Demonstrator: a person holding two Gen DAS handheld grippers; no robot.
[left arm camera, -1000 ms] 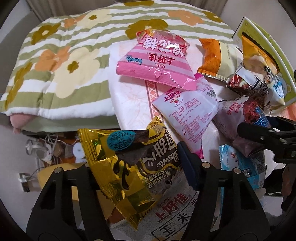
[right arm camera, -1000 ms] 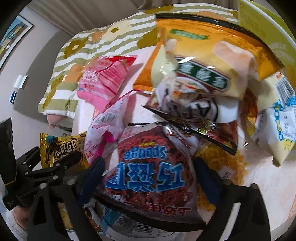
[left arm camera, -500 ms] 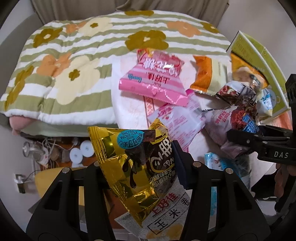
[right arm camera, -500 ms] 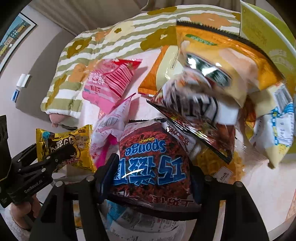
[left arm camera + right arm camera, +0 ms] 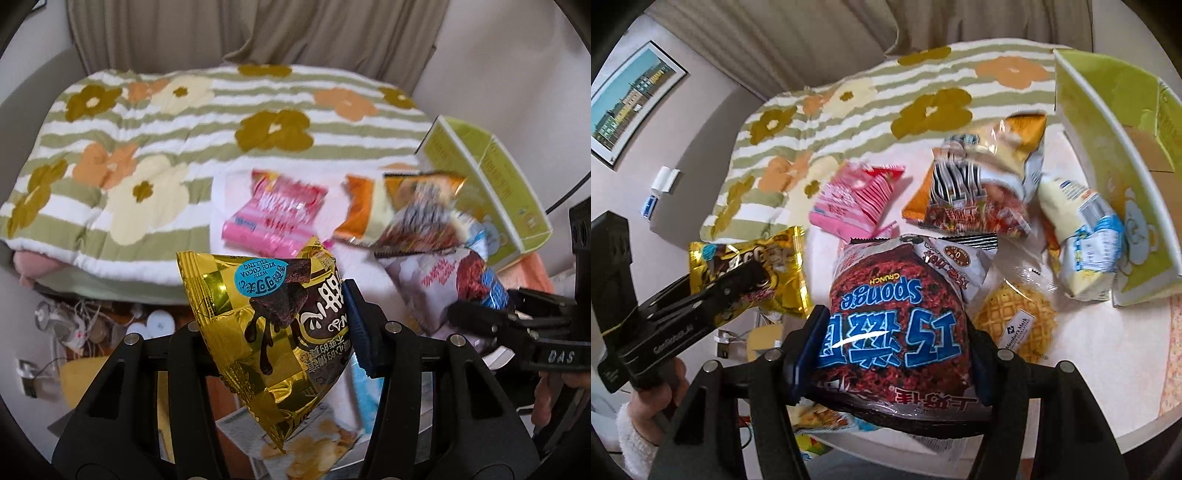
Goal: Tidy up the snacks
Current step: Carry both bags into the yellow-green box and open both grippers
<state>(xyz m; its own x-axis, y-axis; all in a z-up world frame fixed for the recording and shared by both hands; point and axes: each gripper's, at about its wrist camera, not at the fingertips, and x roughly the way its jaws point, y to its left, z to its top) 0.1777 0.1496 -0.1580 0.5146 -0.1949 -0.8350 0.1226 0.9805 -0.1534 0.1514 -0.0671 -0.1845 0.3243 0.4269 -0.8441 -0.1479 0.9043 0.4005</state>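
Left wrist view: left tool [image 5: 280, 328] clamped on a gold chocolate snack bag [image 5: 273, 332], lifted off the pile, tilted. Right tool [image 5: 894, 354] clamped on a red "Sponge Crunch" bag [image 5: 897, 325], print upside down to the camera; the same bag shows in the left view [image 5: 454, 280], gripped from the right.

Surface: round white tabletop [image 5: 1108, 369] with a pale patterned cover, snacks scattered on it. Pink striped bag [image 5: 857, 199] toward the far side, orange bag [image 5: 997, 147] and a dark crinkled bag [image 5: 971, 199] just beside it, both blurred. Waffle pack [image 5: 1015, 325] near the red bag. White-and-blue pack [image 5: 1082, 236] leaning at a green cardboard box [image 5: 1108, 122], which sits open at the tabletop's right edge.

Room: bed behind the tabletop with a green-striped flower quilt [image 5: 166, 140], beige curtain [image 5: 258, 33] behind it. Framed picture [image 5: 631, 99] on the left wall. Cables and clutter [image 5: 74, 325] on the floor under the bed edge.
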